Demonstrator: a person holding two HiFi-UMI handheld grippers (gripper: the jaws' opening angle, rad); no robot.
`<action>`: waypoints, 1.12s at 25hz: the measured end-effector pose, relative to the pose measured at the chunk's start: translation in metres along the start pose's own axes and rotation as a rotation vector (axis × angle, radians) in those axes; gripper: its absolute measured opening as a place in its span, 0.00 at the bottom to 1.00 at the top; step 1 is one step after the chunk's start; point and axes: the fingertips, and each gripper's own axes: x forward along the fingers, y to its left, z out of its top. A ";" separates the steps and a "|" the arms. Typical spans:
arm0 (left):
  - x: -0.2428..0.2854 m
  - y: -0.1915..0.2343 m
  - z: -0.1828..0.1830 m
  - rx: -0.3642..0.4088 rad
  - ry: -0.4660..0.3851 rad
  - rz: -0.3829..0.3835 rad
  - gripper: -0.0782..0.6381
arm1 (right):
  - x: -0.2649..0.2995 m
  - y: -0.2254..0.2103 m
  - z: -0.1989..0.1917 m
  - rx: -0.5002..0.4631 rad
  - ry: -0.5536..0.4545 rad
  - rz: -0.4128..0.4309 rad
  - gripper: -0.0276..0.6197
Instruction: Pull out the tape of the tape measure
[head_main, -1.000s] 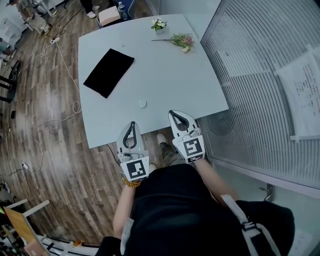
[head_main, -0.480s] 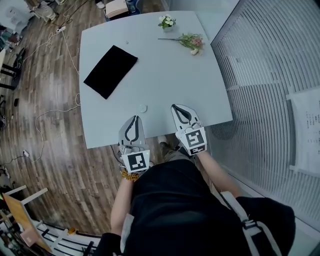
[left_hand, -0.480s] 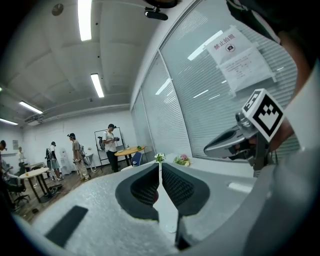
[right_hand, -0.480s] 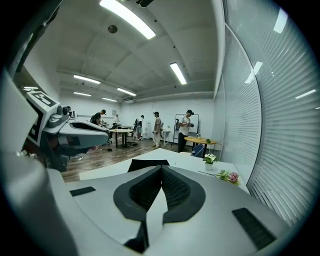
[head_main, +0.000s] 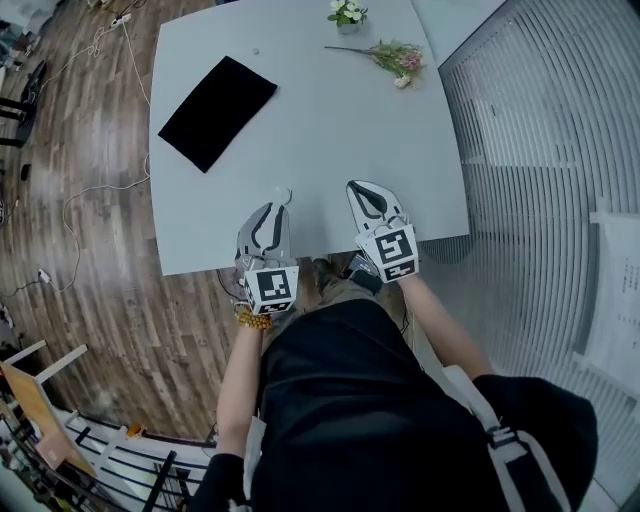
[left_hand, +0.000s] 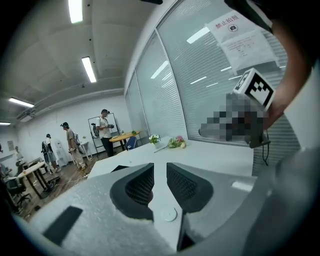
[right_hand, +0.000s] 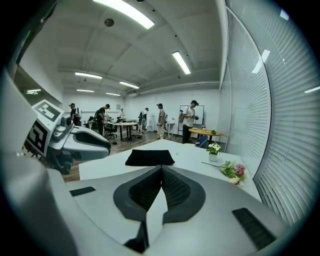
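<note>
Off to the left the wooden floor carries a loose white cable that runs out past the top edge, and the furniture in the lower corner is cut off too short to name. On the pale table a black cloth lies flat near the left edge, well apart from everything else. The left gripper reaches in over the near edge. Its jaws have just been opening and stand a narrow slot apart, pressing on nothing. The tape measure is a small round white thing on the tabletop just beside that tip, on its right. In the left gripper view it shows low in the slot between the jaws, too small to make out any tape or tab. The right gripper lies near it, also over the near edge, jaws closed tip to tip and empty. The person's dark top hides the floor below both hands. Ahead of the grippers the table is bare as far as a bunch of flowers and a flower pot clipped by the top edge. The table's right edge runs close along the blinds. In the right gripper view, people stand far back in the room.
</note>
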 end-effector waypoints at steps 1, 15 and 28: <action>0.006 0.000 -0.007 0.000 0.016 -0.012 0.24 | 0.003 0.000 -0.003 0.003 0.010 0.000 0.04; 0.059 -0.011 -0.120 -0.038 0.276 -0.148 0.36 | 0.034 0.021 -0.022 0.025 0.066 0.054 0.04; 0.092 -0.021 -0.177 -0.053 0.410 -0.249 0.46 | 0.043 0.025 -0.029 0.022 0.091 0.068 0.04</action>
